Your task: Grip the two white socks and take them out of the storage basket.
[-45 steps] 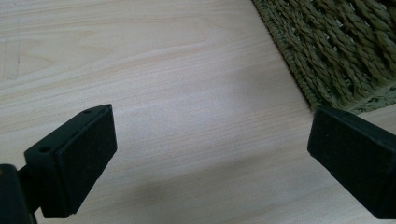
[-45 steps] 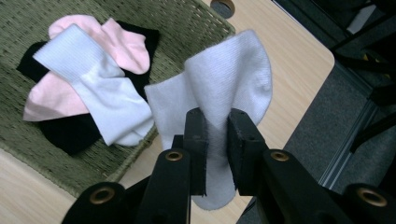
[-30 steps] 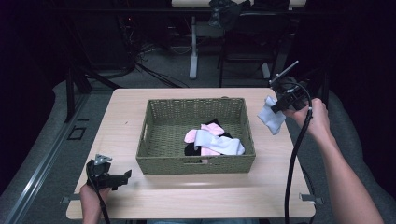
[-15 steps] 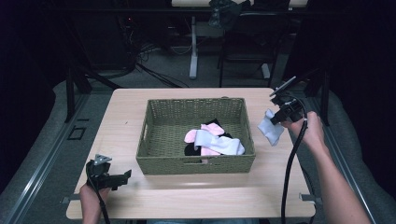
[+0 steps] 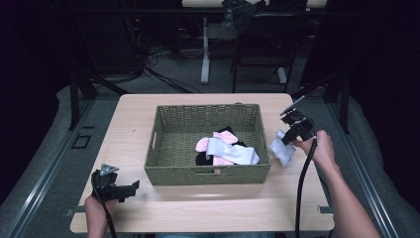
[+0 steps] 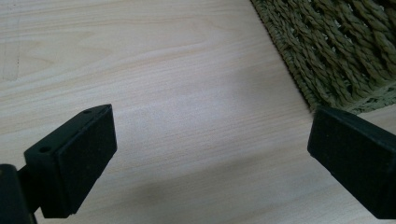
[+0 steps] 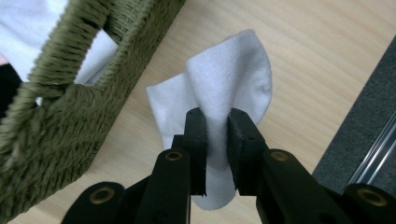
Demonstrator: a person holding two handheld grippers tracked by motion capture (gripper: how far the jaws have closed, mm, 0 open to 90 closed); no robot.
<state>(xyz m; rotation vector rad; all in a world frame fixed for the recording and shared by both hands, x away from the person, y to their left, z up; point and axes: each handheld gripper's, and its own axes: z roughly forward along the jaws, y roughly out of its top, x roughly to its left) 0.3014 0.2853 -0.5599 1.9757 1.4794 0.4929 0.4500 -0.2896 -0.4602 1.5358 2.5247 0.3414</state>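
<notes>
Surface: pale wooden table (image 5: 148, 119) in a dark room, grey floor around it.
Left gripper (image 5: 130, 187): near the table's near left corner, jaws spread wide with bare wood between them, nothing held.
Woven basket (image 5: 163, 124): olive green, at the table's centre; its corner shows just beyond the left gripper's jaws.
Socks in basket (image 5: 225, 150): pink, white and black, heaped toward its right side.
Right gripper (image 7: 217, 140): near the table's right edge, jaws pinched on the white sock.
White sock (image 7: 229, 74): hanging from those jaws, just beside the basket's right wall, over the table.
</notes>
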